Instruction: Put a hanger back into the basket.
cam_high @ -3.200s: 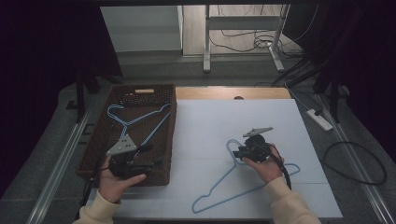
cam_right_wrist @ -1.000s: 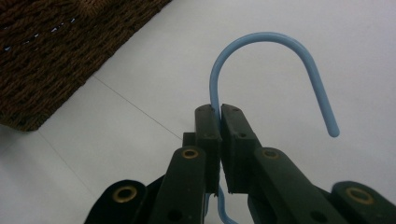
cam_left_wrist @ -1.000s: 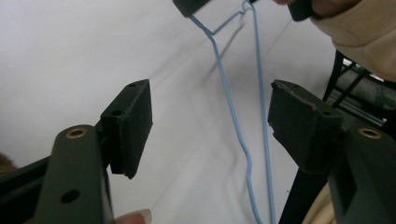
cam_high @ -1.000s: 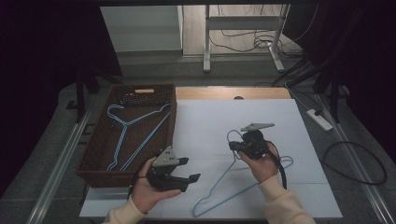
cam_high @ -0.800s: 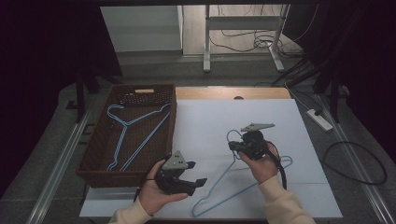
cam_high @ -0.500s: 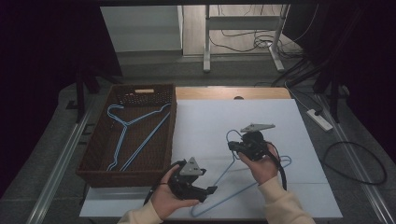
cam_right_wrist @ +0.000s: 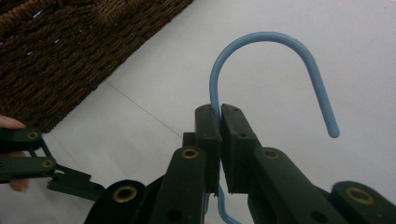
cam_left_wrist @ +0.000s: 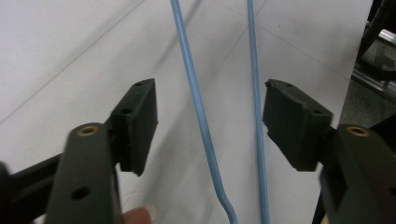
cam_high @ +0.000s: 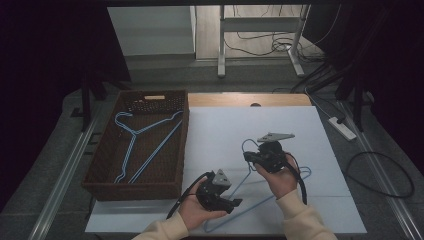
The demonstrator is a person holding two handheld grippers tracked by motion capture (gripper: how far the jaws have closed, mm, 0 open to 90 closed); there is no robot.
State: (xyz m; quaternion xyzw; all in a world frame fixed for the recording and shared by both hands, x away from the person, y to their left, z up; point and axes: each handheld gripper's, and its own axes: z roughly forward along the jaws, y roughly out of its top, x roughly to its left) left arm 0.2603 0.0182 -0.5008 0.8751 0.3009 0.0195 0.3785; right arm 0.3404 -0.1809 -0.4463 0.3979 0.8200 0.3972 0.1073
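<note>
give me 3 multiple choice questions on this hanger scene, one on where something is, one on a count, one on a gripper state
1. Where is the woven basket?
A. left of the white mat
B. on the far right of the mat
C. under the table

2. How many blue hangers lie inside the basket?
A. none
B. two
C. five

3. How does the right gripper stand?
A. wide open above the mat
B. shut on the basket rim
C. shut on the neck of the hanger on the mat

Answers:
1. A, the high view shows the basket along the left edge of the white mat.
2. B, two hangers in the basket lie side by side.
3. C, the right gripper view shows the jaws pressed together on the wire just below the hook of the hanger on the mat.
</note>
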